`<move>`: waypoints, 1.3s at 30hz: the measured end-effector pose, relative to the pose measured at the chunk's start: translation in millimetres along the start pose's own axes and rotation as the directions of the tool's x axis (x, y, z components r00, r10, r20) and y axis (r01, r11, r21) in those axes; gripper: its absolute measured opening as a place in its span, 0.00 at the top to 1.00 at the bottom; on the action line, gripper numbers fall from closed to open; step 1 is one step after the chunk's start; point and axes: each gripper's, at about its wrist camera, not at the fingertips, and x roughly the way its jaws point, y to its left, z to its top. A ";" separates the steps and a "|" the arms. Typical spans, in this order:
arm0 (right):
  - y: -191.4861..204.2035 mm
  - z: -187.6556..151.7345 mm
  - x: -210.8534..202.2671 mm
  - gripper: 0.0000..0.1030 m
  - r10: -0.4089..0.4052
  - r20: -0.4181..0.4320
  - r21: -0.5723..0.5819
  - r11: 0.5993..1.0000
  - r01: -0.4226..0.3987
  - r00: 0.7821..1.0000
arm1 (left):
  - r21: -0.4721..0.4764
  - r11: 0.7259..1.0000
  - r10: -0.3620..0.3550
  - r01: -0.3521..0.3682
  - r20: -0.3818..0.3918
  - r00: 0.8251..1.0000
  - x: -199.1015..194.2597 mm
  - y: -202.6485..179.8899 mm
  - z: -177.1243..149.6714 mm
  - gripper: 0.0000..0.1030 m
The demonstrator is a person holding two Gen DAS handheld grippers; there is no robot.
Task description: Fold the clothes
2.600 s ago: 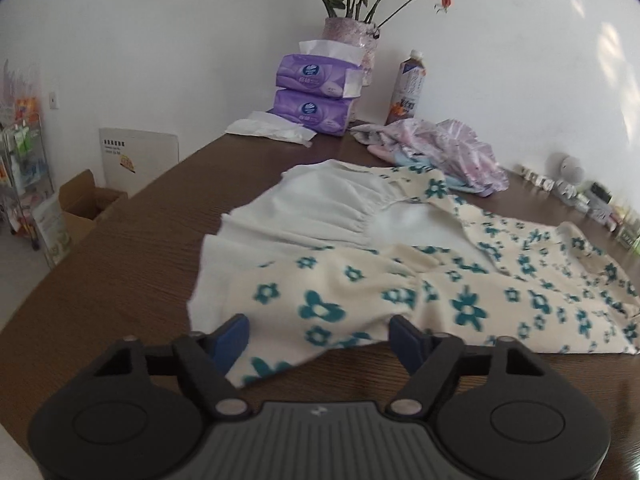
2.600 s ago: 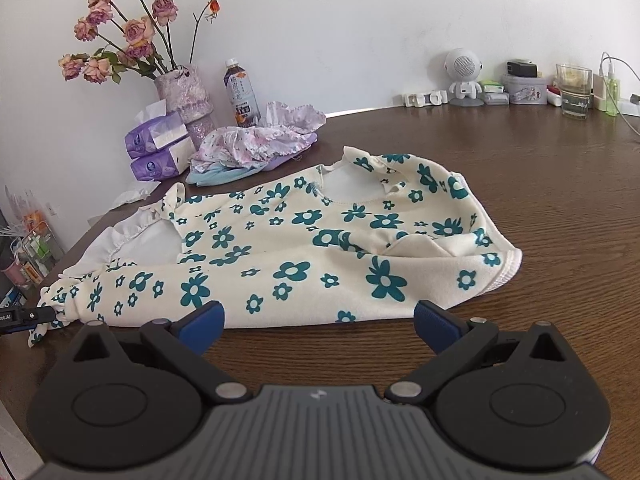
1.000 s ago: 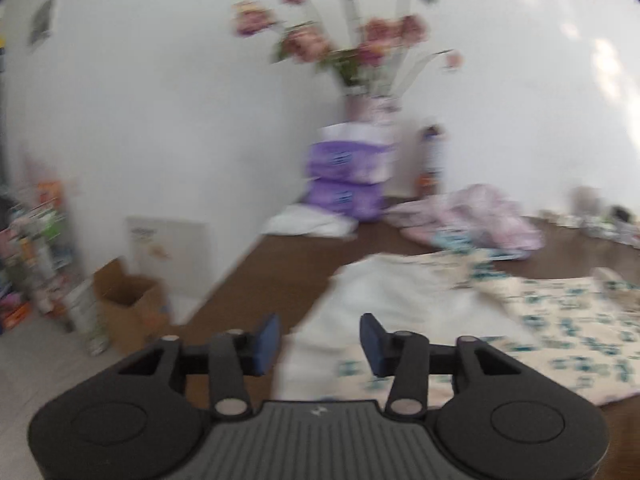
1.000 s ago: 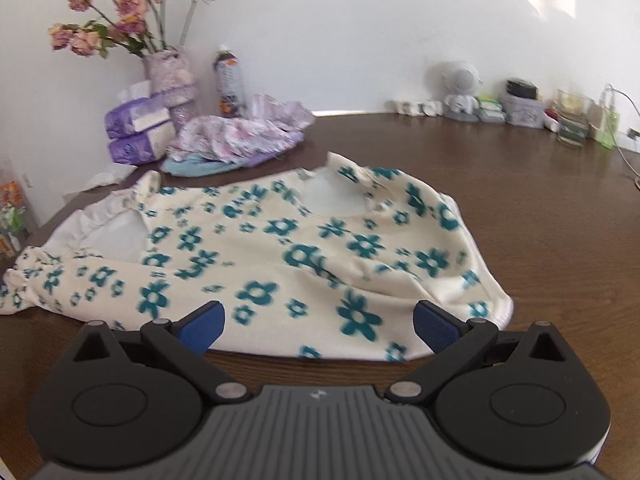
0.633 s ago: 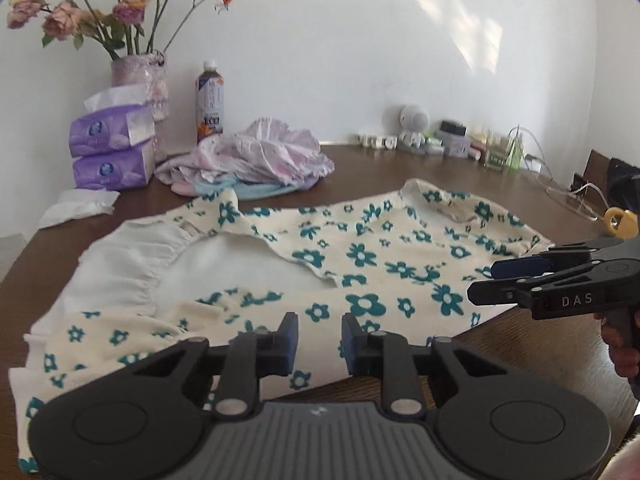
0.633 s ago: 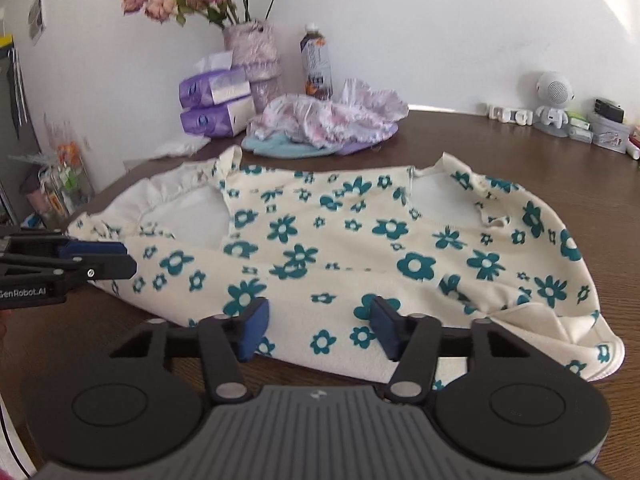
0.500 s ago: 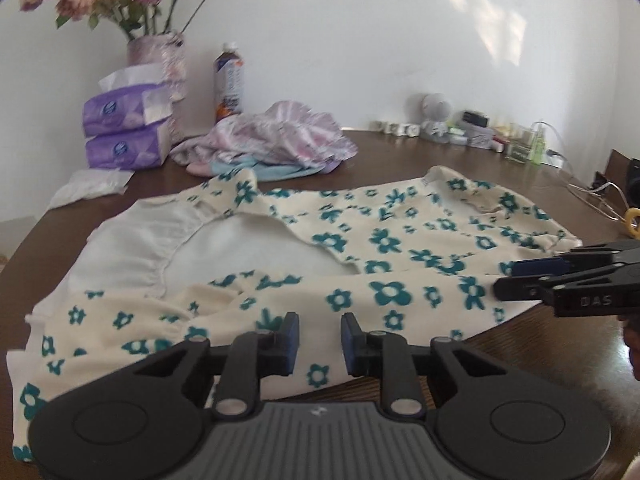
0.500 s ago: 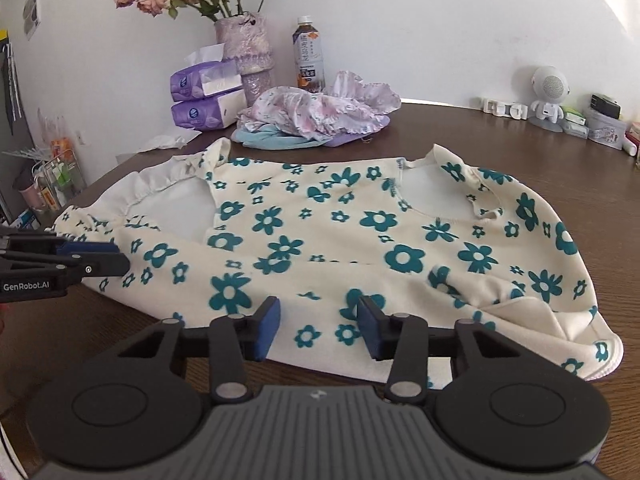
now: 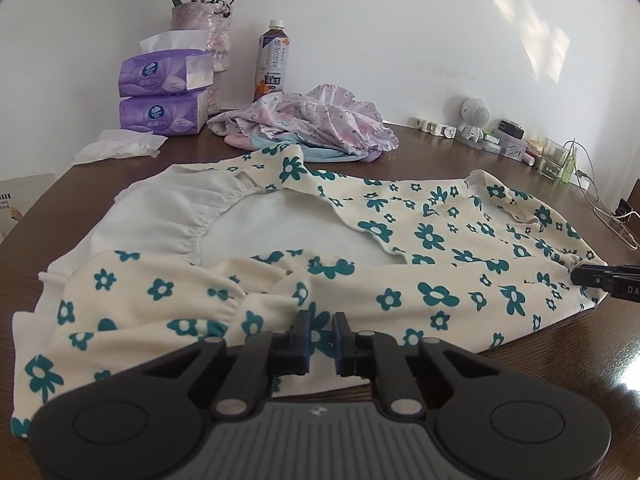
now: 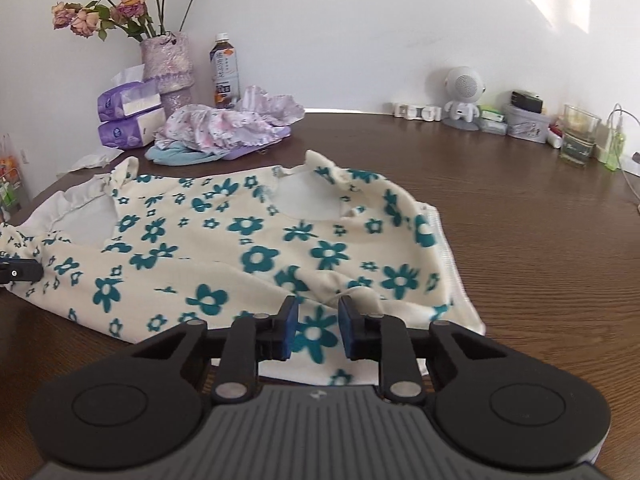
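Floral garment (image 9: 400,240) lies spread flat on the counter (image 10: 540,240), cream knit with teal flowers, white lining showing at the left end, near edge along both grippers.

Left gripper (image 9: 319,334): jaws nearly together, a narrow gap showing, near hem under the tips; can't confirm cloth is pinched.

Right gripper (image 10: 315,328): jaws part-open, straddling the near edge by a small raised wrinkle, not clamped.

Handling, my read: light, soft, limp; it'll sag and drag, not slippery. Best hold is the hem at 2 spaced points, both layers together.
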 end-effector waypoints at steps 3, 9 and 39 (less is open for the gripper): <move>-6.3 -0.8 -0.2 0.81 -0.022 0.000 -0.015 1.000 0.022 1.000 | 0.004 1.000 0.005 -0.005 -0.002 1.000 0.2 -1.6 0.3 0.89; -12.5 -2.1 3.5 0.85 -0.010 -0.004 -0.029 1.000 0.010 1.000 | 0.012 1.000 0.013 -0.013 -0.005 1.000 0.7 -3.4 1.2 0.89; 52.5 5.2 -7.6 0.58 0.152 0.046 -0.101 0.984 -0.147 0.987 | -0.142 0.986 0.097 -0.085 0.080 0.992 -49.2 50.3 -11.6 0.71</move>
